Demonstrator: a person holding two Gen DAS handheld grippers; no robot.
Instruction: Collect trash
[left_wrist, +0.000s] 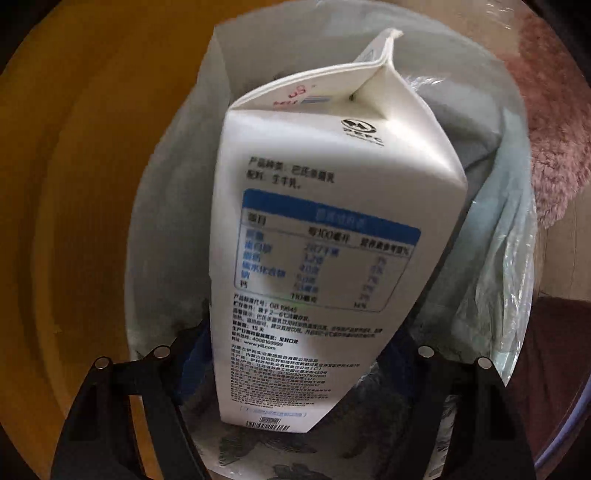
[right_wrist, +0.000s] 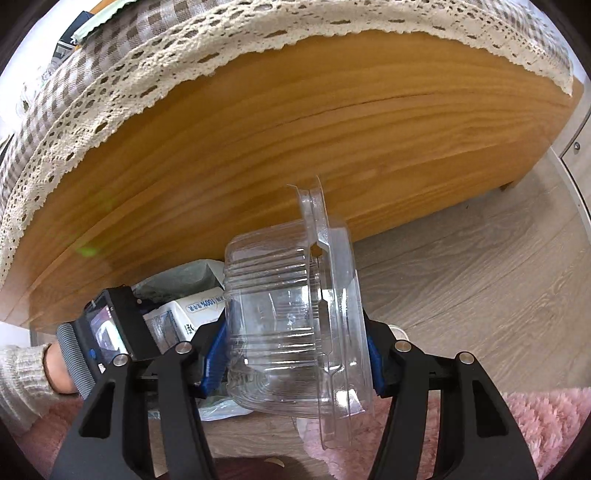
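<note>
- White gable-top milk carton (left_wrist: 317, 229) hangs in my left gripper (left_wrist: 299, 354), jaws wide around it, over the plastic-lined bin (left_wrist: 166, 229); release next
- Right gripper (right_wrist: 291, 365) clamps the clear plastic clamshell box (right_wrist: 291, 325); it follows

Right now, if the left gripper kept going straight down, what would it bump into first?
Probably nothing hard at first. The left gripper is holding the milk carton over the bin, so the carton's top would likely sink into the grey bag lining. How deep it goes is hard to tell.
</note>
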